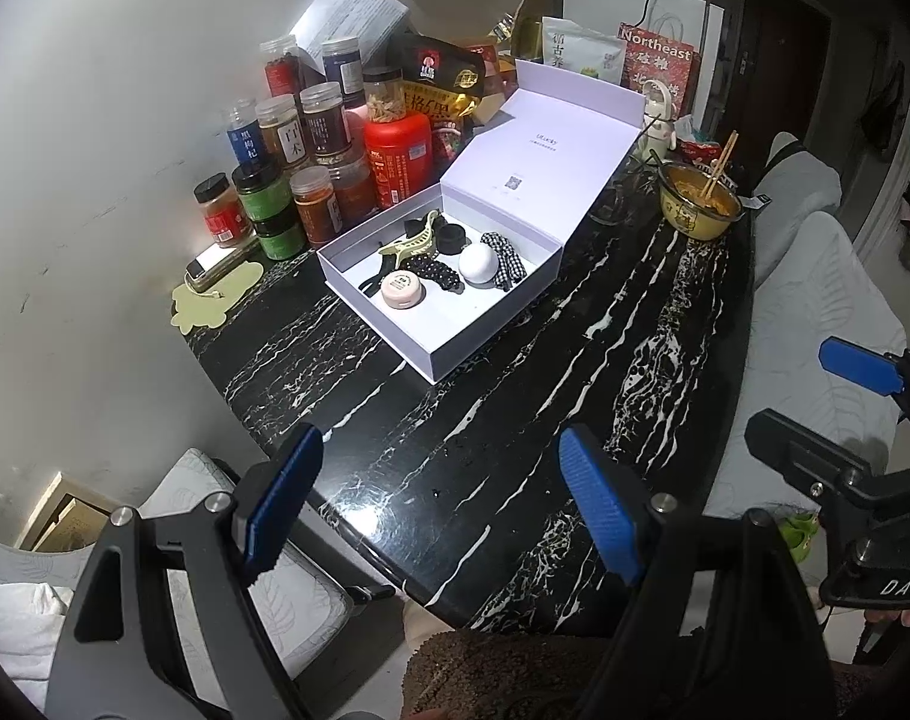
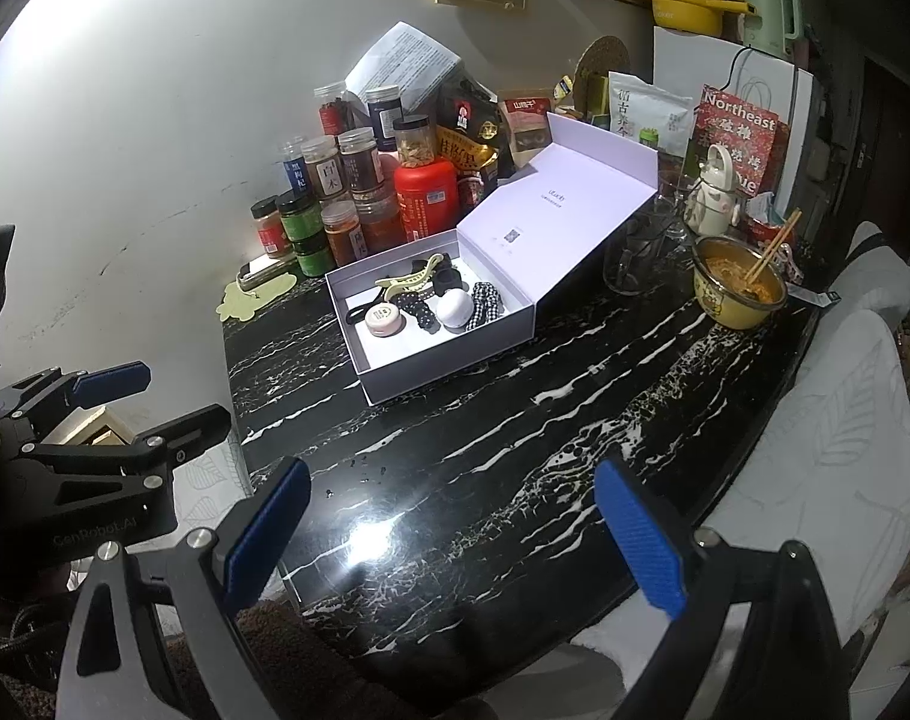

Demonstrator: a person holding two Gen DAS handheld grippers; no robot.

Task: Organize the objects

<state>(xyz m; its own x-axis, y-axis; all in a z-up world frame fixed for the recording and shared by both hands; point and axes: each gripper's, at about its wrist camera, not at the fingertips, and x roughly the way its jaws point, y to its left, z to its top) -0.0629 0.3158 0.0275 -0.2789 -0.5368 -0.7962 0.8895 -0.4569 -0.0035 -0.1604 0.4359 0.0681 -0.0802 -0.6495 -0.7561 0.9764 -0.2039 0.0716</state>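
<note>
A white box (image 1: 395,333) (image 2: 395,381) stands open on the black marble table (image 1: 515,420) (image 2: 485,480), lid leaning back. Inside lie a pale green hair claw (image 1: 410,240) (image 2: 410,279), a pink round case (image 1: 402,289) (image 2: 383,319), a white ball (image 1: 479,263) (image 2: 453,307), a black dotted scrunchie (image 1: 431,270) and a checked scrunchie (image 1: 506,258) (image 2: 485,303). My left gripper (image 1: 443,504) is open and empty over the near table edge. My right gripper (image 2: 455,534) is open and empty, also near the front edge. Each shows at the side of the other's view.
Several jars and a red tin (image 1: 398,159) (image 2: 425,195) crowd the back left by the wall. A yellow bowl with chopsticks (image 1: 698,204) (image 2: 740,291) sits at the right. A glass (image 2: 629,264) stands beside the lid. Cushioned chairs (image 1: 815,300) flank the table.
</note>
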